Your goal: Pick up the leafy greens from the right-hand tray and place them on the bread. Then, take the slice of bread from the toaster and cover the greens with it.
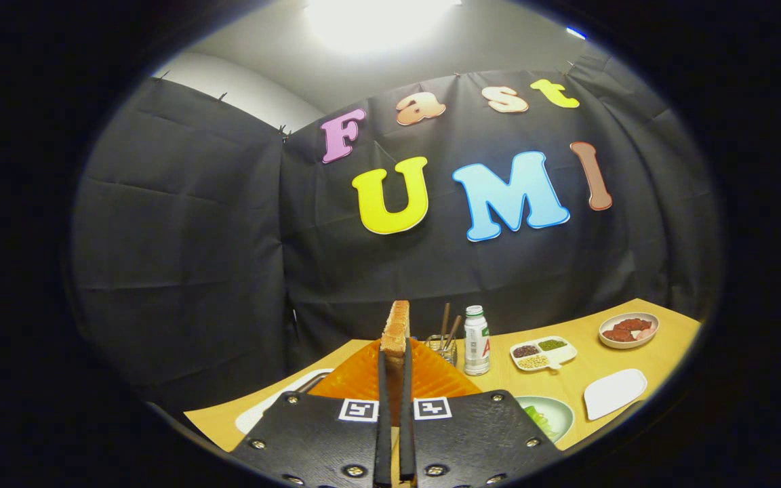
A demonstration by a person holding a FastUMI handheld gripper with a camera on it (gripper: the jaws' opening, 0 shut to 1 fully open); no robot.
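Now the tongs (394,379) are closed on the upright slice of bread (396,332); the bottle (476,341) stands at two o'clock from it.

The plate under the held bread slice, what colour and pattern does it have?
Orange with fine ribbed lines, in the gripper view: the plate lies beyond the tongs, shut on the bread slice.

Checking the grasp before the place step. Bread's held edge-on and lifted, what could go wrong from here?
1. The gripper pinches the bread slice only near its lower edge, and the slice stands tall above the fingers; it may tip or slip out during the carry.
2. The bottle and the glass with sticks stand just beyond the orange plate; a wide swing might knock them.
3. The slice is upright, so it must be turned flat to cover anything.
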